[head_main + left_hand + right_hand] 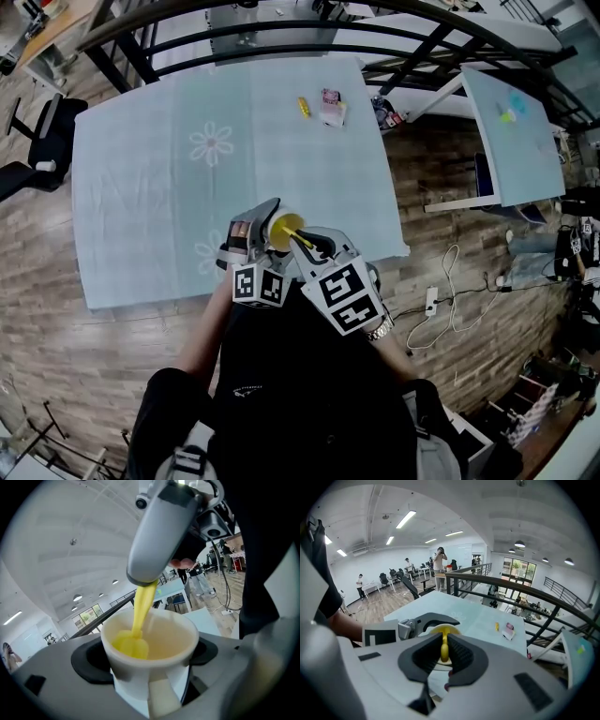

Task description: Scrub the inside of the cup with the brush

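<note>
**Head view.** Low in the centre of the frame, the left claw (265, 228) is clamped on a white cup (287, 225) with a yellow inside. It holds the cup above the near edge of the pale, flower-printed worktop (141, 197). From the right, the right claw (317, 246) is clenched on a yellow brush (300, 238) that slants into the cup's mouth. Both claws' cubes with black-and-white square markers face the camera, side by side. The person's forearms run down to the bottom of the frame.

**Left gripper view.** The left claw (147, 656) presses on both sides of the cup (154, 677) at lower centre. The brush (139, 620) comes down from the grey right claw body at top centre, and its head lies against the inner wall on the left.

**Right gripper view.** The right claw (445, 654) is shut tight on the brush handle (445, 649) at centre. Just beyond are the cup (438, 631) and the left claw (426, 620) around it.
</note>
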`<state>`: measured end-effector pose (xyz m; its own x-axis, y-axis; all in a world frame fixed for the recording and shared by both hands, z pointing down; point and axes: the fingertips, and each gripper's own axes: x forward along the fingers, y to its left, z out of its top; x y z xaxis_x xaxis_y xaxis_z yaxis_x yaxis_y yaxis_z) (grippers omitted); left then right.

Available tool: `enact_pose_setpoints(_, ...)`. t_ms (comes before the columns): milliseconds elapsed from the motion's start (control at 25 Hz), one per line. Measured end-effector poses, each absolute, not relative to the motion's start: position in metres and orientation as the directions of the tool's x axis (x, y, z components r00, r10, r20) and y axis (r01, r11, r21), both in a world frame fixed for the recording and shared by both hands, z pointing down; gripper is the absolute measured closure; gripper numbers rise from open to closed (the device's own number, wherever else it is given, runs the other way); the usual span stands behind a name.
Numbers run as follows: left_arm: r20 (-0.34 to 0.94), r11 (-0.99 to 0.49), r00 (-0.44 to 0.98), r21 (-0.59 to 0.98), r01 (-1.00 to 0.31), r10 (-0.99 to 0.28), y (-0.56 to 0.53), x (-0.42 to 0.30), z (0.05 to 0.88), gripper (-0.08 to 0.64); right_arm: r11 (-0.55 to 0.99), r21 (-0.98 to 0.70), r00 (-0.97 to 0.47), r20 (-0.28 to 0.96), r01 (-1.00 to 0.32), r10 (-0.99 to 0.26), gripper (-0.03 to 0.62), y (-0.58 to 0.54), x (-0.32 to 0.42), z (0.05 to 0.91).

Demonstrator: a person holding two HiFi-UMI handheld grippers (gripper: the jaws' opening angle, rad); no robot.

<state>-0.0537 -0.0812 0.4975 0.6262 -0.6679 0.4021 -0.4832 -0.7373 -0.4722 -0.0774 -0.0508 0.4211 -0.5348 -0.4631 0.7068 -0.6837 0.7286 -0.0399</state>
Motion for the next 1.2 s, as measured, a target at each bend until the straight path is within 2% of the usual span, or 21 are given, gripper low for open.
enact_pose_setpoints(440, 0.386, -0.721, 0.615, -0.47, -0.51, -0.687, -0.089, -0.061, 0.493, 0.13, 0.684, -0.029, -0.485, 0.727, -0.729, -0.486, 0.554, -0.058, -0.055, 0.43)
enact_pose_setpoints(960, 0.396, -0.695, 0.574, -0.468, -0.546, -0.717, -0.101, -0.077, 0.497, 0.13, 0.738, -0.075, -0.517, 0.76, -0.67, -0.393, 0.554, -0.036, -0.075, 0.44)
enact_pose_setpoints(1200, 0.406, -0.713, 0.592, -0.486, -0.505, -0.696, -0.092, -0.066, 0.501, 0.13, 0.756, -0.083, -0.548, 0.74, -0.65, -0.39, 0.554, -0.032, -0.086, 0.432)
